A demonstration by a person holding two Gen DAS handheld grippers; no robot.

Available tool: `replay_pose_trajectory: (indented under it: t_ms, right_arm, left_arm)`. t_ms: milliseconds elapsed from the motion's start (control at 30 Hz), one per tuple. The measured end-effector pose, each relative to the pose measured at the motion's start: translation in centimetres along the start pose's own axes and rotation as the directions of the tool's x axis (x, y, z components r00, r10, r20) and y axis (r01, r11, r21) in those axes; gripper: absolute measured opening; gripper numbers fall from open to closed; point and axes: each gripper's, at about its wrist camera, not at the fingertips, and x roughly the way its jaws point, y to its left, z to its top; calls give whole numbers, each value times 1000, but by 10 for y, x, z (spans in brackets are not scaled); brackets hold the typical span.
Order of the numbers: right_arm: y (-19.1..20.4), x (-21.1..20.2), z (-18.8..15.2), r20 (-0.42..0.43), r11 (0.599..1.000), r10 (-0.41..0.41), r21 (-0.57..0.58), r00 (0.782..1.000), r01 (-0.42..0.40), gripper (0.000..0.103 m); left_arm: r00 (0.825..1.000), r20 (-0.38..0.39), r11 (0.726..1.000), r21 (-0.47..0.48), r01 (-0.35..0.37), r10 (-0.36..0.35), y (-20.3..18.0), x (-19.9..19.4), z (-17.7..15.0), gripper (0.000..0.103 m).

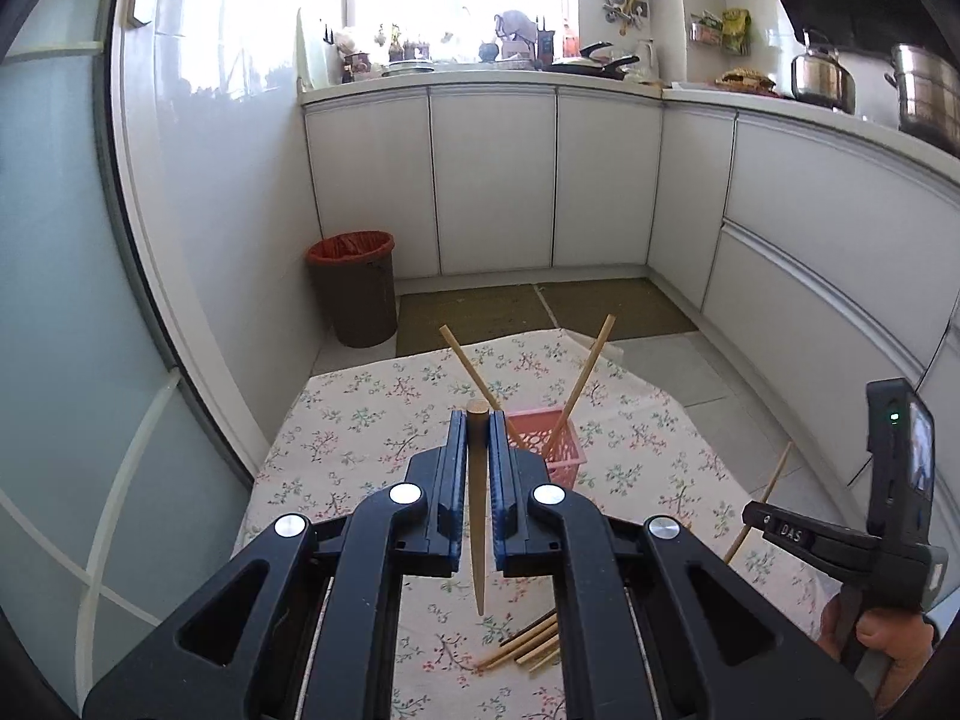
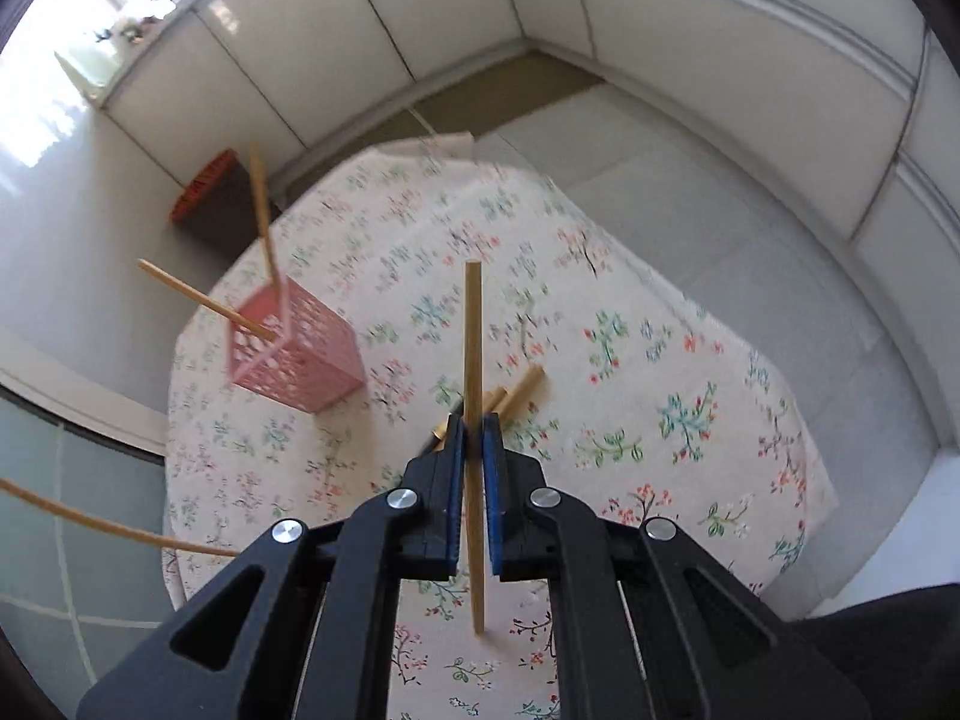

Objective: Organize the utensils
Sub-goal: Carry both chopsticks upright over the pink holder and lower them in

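Clamping one slim wooden chopstick (image 1: 478, 516) each (apparently bamboo), both grippers face a latticed pink basket (image 2: 300, 360).

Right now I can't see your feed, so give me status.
Left gripper shut on a chopstick. Right gripper shut on another chopstick. Pink basket holds two. Loose chopsticks remain on tablecloth. Nothing blocking.

We can read one marking only: the letters "DAS" on a small dark label plate (image 1: 791, 535), which sits on the black body of the right hand-held gripper (image 1: 840, 546) at the lower right of the left wrist view. The packets on the wall rack (image 1: 720, 30) at the upper right carry print too small for us to read. The right wrist view shows no readable text.
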Motion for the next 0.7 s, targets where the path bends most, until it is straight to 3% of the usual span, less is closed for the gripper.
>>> replay_pose_trajectory:
  t_ms: [100, 200, 300, 467, 700]
  right_arm:
    - [24, -38, 20, 127, 995, 71, -76, 989, -62, 6]
    - [42, -71, 38, 208, 984, 139, -136, 968, -112, 6]
    - [59, -93, 55, 272, 971, 188, -199, 944, -136, 6]
    - [80, -109, 76, 329, 957, 226, -249, 917, -147, 6]
    - [98, -112, 90, 342, 946, 261, -277, 903, -169, 6]
  left_arm:
    - [1000, 15, 999, -33, 27, -27, 3, 0, 16, 6]
    - [997, 6, 994, -80, 75, -74, 8, 6, 30, 6]
    - [997, 16, 991, -108, 79, -78, 10, 11, 43, 6]
    - [996, 58, 989, -127, 73, -66, 7, 16, 65, 6]
    - [992, 109, 991, -114, 68, -55, -5, 21, 86, 6]
